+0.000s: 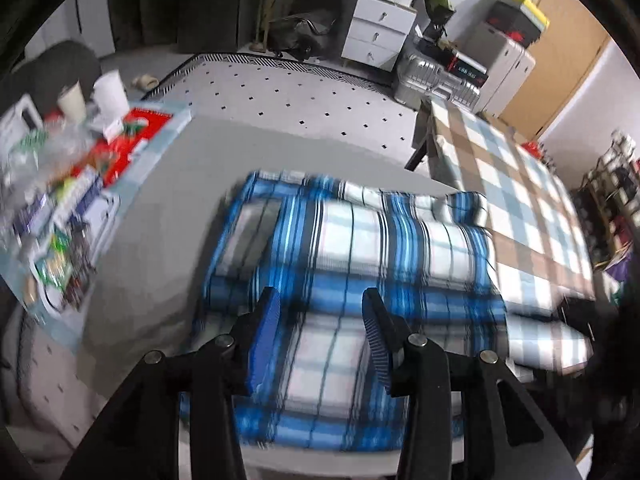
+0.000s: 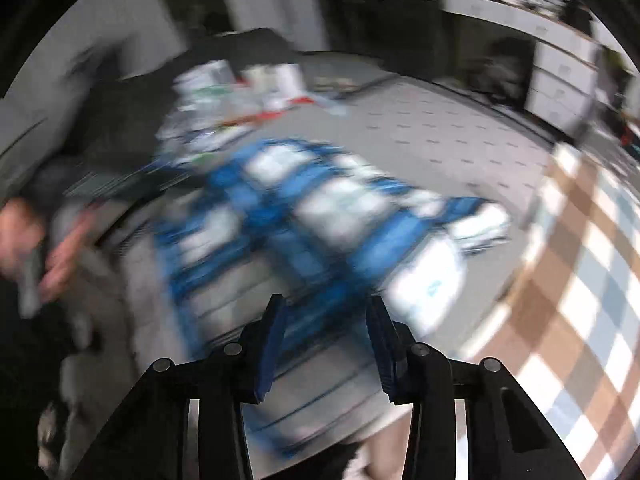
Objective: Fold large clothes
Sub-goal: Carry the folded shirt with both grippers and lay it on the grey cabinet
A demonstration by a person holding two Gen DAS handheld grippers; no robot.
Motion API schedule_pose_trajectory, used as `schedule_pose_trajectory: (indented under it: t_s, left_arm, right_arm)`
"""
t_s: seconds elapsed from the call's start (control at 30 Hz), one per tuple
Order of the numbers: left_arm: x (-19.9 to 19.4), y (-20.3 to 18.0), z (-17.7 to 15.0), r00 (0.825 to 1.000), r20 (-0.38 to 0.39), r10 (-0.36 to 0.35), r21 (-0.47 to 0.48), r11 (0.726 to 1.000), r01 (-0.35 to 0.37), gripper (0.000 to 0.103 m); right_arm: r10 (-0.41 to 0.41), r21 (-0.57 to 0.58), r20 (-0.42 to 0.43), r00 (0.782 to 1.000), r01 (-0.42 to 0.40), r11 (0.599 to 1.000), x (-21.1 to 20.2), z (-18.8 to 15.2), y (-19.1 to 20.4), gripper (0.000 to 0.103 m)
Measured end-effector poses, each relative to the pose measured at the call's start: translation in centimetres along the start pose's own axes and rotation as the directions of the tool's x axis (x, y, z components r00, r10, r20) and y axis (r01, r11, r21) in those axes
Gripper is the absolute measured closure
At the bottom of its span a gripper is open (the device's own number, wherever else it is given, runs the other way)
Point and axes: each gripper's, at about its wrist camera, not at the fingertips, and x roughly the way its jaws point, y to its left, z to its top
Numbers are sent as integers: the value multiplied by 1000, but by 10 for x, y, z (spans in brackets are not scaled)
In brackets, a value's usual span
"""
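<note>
Hovering over a blue-and-white plaid garment [image 1: 360,240], the left hand-held gripper [image 1: 320,320] points steeply down, jaws partly apart, nothing between the blue pads [image 1: 266,332]. The cloth lies below the gap; no pinch is visible.

Garment: folded into a thick rectangle on a grey surface [image 1: 168,208]. Far edge bunched, with a rolled part at its right end. Near edge runs close to the surface's front lip, just past the gripper body. Left edge fairly straight.

Open room: bare grey strip to the left of the garment, and a wide bare stretch beyond its far edge, up to a grey dotted rug [image 1: 288,96]. Left margin of the surface crowded with clutter [image 1: 72,168]: packets, cups, a red box. Right of the garment, touching or just beside it, a brown-and-blue checked cloth [image 1: 520,200] covers a neighbouring piece of furniture; little clearance on that side.

Right wrist view: heavily blurred. Right hand-held gripper [image 2: 326,320] likewise partly open, nothing seen between its pads, garment [image 2: 304,216] below and ahead. A person's hand [image 2: 44,244] at the left edge, near the garment's side; whether it touches the cloth I cannot tell. Checked cloth [image 2: 568,264] fills the right side.

White drawers [image 1: 380,28] and suitcases [image 1: 452,76] stand well back.
</note>
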Motion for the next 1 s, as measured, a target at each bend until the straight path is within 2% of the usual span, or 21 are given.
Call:
schedule_pose_trajectory:
  t_s: [0.03,0.1,0.17,0.2,0.27,0.33,0.43,0.53,0.57,0.67,0.8,0.87,0.93,1.0]
  left_arm:
    - [10,2,4,1000,-27,16,8,1000,-15,66]
    - [26,8,5,997,-72,33,-2,999,-33,66]
    - [49,19,5,989,-148,-3,-49,999,-4,66]
    - [54,24,5,985,-169,-34,-87,996,19,66]
    - [54,35,5,985,-153,-78,-152,987,54,66]
    - [53,36,5,985,-154,-77,-142,988,55,66]
    - [49,33,7,986,-157,-51,-121,992,32,66]
    - [51,31,9,986,-162,-50,-126,992,29,66]
    - [53,31,9,985,-162,-51,-130,991,30,66]
    - [50,33,9,989,-142,-50,-133,991,31,66]
    - [41,28,6,994,-103,-16,-110,994,5,65]
    - [27,20,1,996,-76,43,-82,995,-49,65]
    - [0,9,-12,994,-5,109,-60,992,-109,65]
    - [-31,-3,-28,989,88,115,-63,992,-110,65]
  right_arm:
    - [31,-52,-42,999,-33,998,2,-8,16,63]
    - [41,-110,-104,994,-53,993,12,-21,35,63]
    - [-30,-165,-153,988,4,986,32,-40,46,62]
    - [-71,-184,-157,985,41,982,41,-46,48,62]
    - [-69,-160,-140,988,46,986,44,-48,47,61]
    - [-50,-122,-148,988,31,992,43,-46,43,61]
    - [-4,-128,-175,985,-18,992,31,-35,40,63]
    - [27,-47,-74,997,-31,998,8,-14,23,61]
    - [28,-16,-68,997,-30,999,8,-11,16,59]
    - [38,50,-143,989,-31,998,38,-15,-1,63]
    - [56,64,-85,995,-51,997,39,-18,-8,64]
    - [94,105,-55,994,-87,991,28,-21,-14,65]
    - [90,147,4,996,-90,985,6,-27,-24,63]
    - [74,151,88,993,-87,985,-21,-35,-24,61]
